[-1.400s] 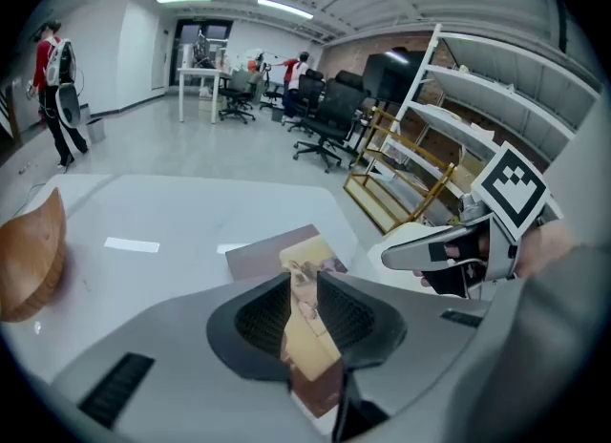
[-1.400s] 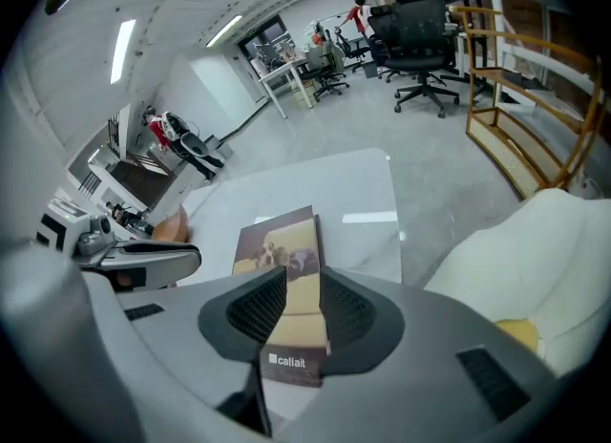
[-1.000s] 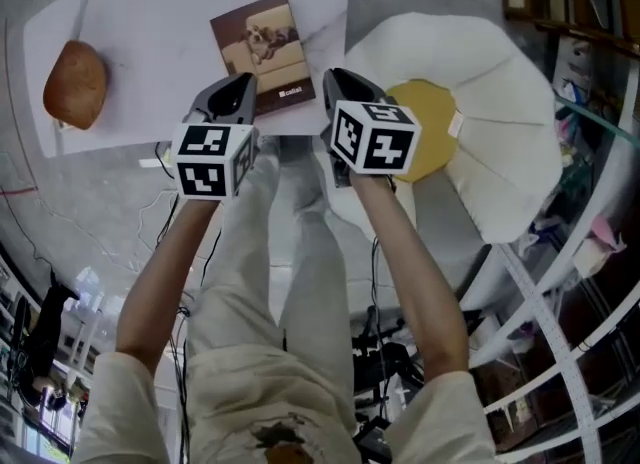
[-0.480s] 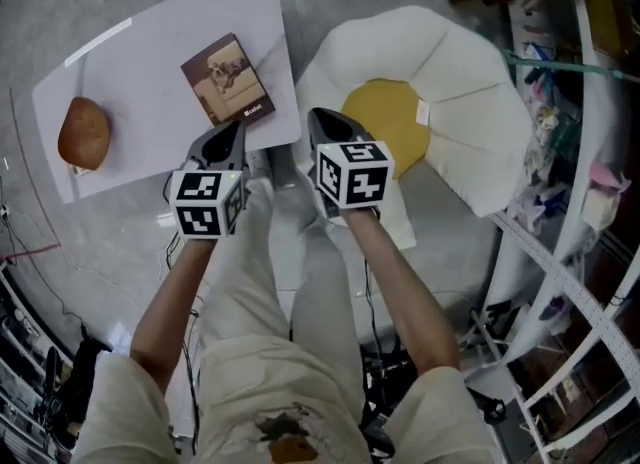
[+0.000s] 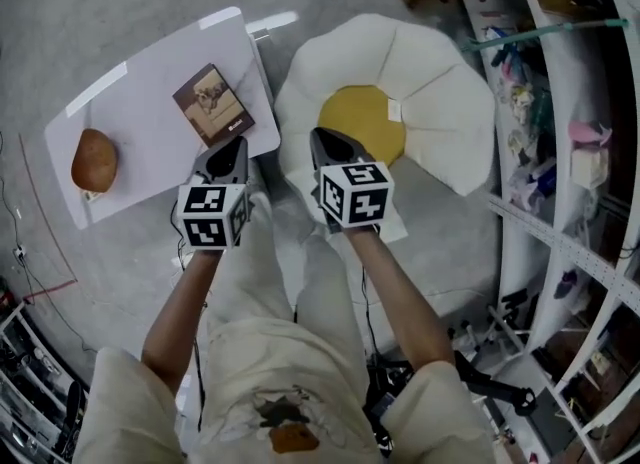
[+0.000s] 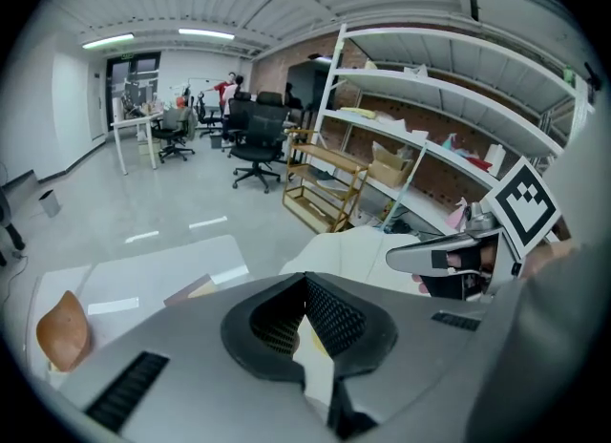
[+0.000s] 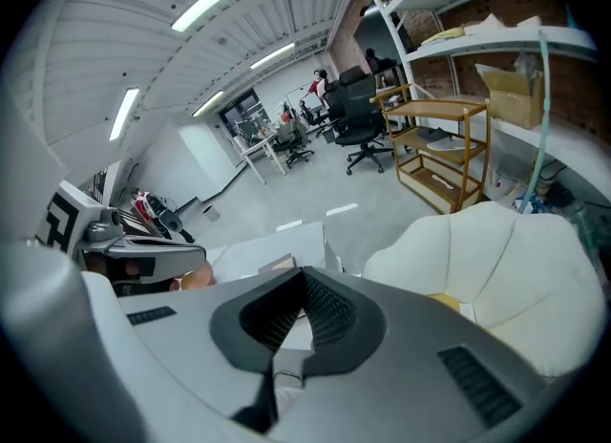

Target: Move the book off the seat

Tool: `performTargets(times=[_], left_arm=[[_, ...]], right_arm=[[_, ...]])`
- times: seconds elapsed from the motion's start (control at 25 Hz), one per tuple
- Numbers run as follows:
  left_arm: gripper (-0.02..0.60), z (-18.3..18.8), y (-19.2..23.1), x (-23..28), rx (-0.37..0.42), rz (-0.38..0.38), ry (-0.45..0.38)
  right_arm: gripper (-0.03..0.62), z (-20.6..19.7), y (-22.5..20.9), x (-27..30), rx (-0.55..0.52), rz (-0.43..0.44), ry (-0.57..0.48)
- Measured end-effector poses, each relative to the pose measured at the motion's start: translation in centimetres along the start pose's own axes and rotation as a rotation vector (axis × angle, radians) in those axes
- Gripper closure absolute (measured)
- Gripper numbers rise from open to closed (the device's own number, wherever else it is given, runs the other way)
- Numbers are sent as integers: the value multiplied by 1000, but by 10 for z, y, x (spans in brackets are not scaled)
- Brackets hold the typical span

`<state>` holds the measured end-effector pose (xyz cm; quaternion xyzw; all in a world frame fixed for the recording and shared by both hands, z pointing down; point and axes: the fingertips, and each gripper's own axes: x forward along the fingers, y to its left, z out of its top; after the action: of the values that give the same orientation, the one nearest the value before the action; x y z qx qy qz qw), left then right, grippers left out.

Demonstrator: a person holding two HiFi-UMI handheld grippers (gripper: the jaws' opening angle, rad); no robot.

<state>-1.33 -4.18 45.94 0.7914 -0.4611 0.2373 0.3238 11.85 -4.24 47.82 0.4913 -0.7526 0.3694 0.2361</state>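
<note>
**A:** Where is the book?

**B:** The book (image 5: 213,104) is seen lying flat on the white low table (image 5: 150,142), near the tabletop's edge that faces the chair and well apart from the seat. A brown rounded object (image 5: 94,160) is seen near the opposite end.

**A:** What is on the seat?

**B:** Only a yellow cushion (image 5: 362,122) is seen on the white shell-shaped chair (image 5: 445,102).

**A:** How are the tools held?

**B:** The left gripper (image 5: 230,149) and the right gripper (image 5: 327,142) are held side by side above the person's legs, jaws pressed together on nothing.

**A:** Which step is in hand?

**B:** The move is judged complete, since the book is off the seat. No further placing appears to be called for.
</note>
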Motion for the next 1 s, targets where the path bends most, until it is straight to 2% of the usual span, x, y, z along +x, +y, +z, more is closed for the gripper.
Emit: performTargets(times=[0.24,0.36,0.8,1.0], left_arm=[[571,23,-44,-40,40,-19,-40],[571,29,-66,-63,35,-51,-56],[571,42,-122,-161,72,-94,-131],[571,36,-143,-192,99,-122,-138]], right_arm=[[585,23,8,-67,-49,-6,-83],[585,29,15,-101,-75,-2,-113],[583,21,74,-196,-185,61,-155],[583,16,101,-228,-211,100,-186]])
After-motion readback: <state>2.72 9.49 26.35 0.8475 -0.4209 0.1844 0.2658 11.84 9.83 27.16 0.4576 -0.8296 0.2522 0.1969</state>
